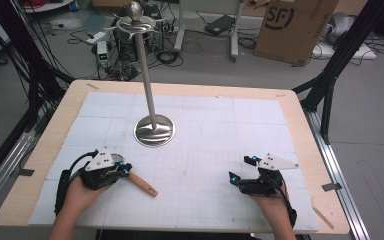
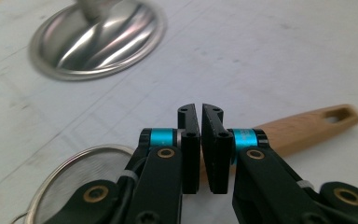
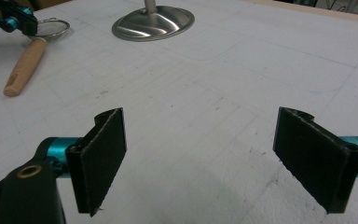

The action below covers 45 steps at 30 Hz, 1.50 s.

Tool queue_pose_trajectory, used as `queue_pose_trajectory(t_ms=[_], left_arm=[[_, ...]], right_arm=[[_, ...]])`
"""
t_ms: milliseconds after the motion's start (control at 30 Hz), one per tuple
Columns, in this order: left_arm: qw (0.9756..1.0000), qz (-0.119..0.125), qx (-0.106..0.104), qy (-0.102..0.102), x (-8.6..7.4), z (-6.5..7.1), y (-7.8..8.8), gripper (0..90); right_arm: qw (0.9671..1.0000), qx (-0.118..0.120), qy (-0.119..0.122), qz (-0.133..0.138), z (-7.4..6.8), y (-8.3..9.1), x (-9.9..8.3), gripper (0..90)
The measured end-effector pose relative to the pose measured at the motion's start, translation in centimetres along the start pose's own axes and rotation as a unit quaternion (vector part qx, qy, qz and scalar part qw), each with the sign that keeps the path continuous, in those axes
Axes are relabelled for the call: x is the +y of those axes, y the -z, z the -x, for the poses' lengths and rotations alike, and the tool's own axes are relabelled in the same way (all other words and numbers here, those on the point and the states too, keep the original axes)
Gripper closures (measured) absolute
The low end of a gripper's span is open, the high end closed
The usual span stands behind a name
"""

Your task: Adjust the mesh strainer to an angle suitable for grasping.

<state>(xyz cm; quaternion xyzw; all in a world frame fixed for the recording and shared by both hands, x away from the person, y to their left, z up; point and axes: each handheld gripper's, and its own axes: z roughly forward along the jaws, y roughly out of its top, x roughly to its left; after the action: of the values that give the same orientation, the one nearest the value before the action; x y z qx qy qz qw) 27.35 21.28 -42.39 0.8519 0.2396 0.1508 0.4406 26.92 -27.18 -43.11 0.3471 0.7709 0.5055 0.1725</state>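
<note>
- high view: a small strainer with a wooden handle lies flat on the white mat, near the front left. the left gripper sits right over it, where the handle meets the mesh. the right gripper waits well apart on the right. a tall metal stand with hooks on top is in the middle. nothing hangs on it, so i think the job has hardly begun.
- left gripper view: the jaws are nearly shut, with a thin gap, and above the handle. the handle lies behind them, so no hold yet. the mesh bowl is low on the left.
- right gripper view: the jaws are wide apart and hold nothing. the strainer is far off, flat on the mat.
</note>
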Motion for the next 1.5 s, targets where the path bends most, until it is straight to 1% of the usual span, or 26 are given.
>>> queue_pose_trajectory(t_ms=[33,133,200,267,433,500,567,600,633,733,800,833,867,967,1133,1233,1300,1500], left_arm=[[1.0000,0.000,0.000,0.000,0.0,0.0,0.0,87.8],[0.9989,0.005,-0.043,-0.015,0.3,0.7,0.0,88.6],[0.9977,0.005,-0.065,-0.021,0.4,1.2,-0.1,88.7],[0.9967,0.005,-0.078,-0.022,0.4,1.5,-0.4,88.8],[0.9946,-0.010,-0.096,-0.036,0.5,2.2,-1.3,89.2],[0.9934,-0.019,-0.104,-0.044,0.6,2.5,-1.7,89.6],[0.9928,-0.027,-0.104,-0.052,0.5,2.7,-2.0,89.6],[0.9923,-0.032,-0.108,-0.052,0.5,2.7,-2.1,89.6],[0.9916,-0.039,-0.110,-0.056,0.4,2.8,-2.2,89.6],[0.9909,-0.048,-0.109,-0.063,0.4,2.9,-2.6,89.6],[0.9911,-0.049,-0.106,-0.063,0.5,3.1,-2.8,89.7],[0.9912,-0.051,-0.101,-0.068,0.6,3.2,-3.0,89.6],[0.9912,-0.051,-0.101,-0.068,0.6,3.2,-3.0,89.7],[0.9916,-0.055,-0.092,-0.072,0.9,3.2,-3.5,89.7],[0.9938,-0.051,-0.073,-0.066,1.7,3.3,-4.6,89.7],[0.9942,-0.054,-0.064,-0.068,2.2,3.3,-5.3,89.7],[0.9941,-0.056,-0.063,-0.068,2.4,3.1,-5.7,89.7],[0.9958,-0.054,-0.050,-0.054,2.9,2.6,-6.4,89.6]], right_arm=[[1.0000,0.000,0.000,0.001,0.0,0.0,0.0,16.2],[1.0000,0.000,-0.002,0.003,0.0,0.1,0.0,16.2],[1.0000,0.000,0.000,0.004,0.0,0.1,0.0,16.3],[1.0000,0.000,0.002,0.005,0.0,0.1,0.0,16.2],[1.0000,-0.001,0.001,0.001,-0.1,0.1,0.0,16.2],[1.0000,0.000,-0.001,0.001,-0.1,0.1,0.0,16.2],[1.0000,-0.001,0.000,0.001,-0.1,0.1,0.0,16.2],[1.0000,0.000,0.000,0.001,-0.1,0.1,0.0,16.2],[1.0000,0.000,0.001,0.001,-0.1,0.0,0.0,16.2],[1.0000,0.002,-0.001,-0.001,-0.1,0.0,0.0,16.2],[1.0000,0.002,0.002,-0.001,-0.1,-0.1,0.0,16.2],[1.0000,0.002,0.003,-0.001,-0.1,-0.1,0.0,16.2],[1.0000,0.002,0.002,-0.001,-0.1,-0.1,0.0,16.2],[1.0000,0.001,0.000,-0.001,-0.1,-0.1,0.0,16.3],[1.0000,0.000,-0.002,-0.001,-0.1,-0.1,0.0,16.2],[1.0000,0.001,0.000,0.001,-0.1,0.0,0.0,16.3],[1.0000,0.000,0.000,0.002,-0.1,0.0,0.1,16.2],[1.0000,0.000,-0.002,0.002,0.0,0.0,0.1,16.2]])
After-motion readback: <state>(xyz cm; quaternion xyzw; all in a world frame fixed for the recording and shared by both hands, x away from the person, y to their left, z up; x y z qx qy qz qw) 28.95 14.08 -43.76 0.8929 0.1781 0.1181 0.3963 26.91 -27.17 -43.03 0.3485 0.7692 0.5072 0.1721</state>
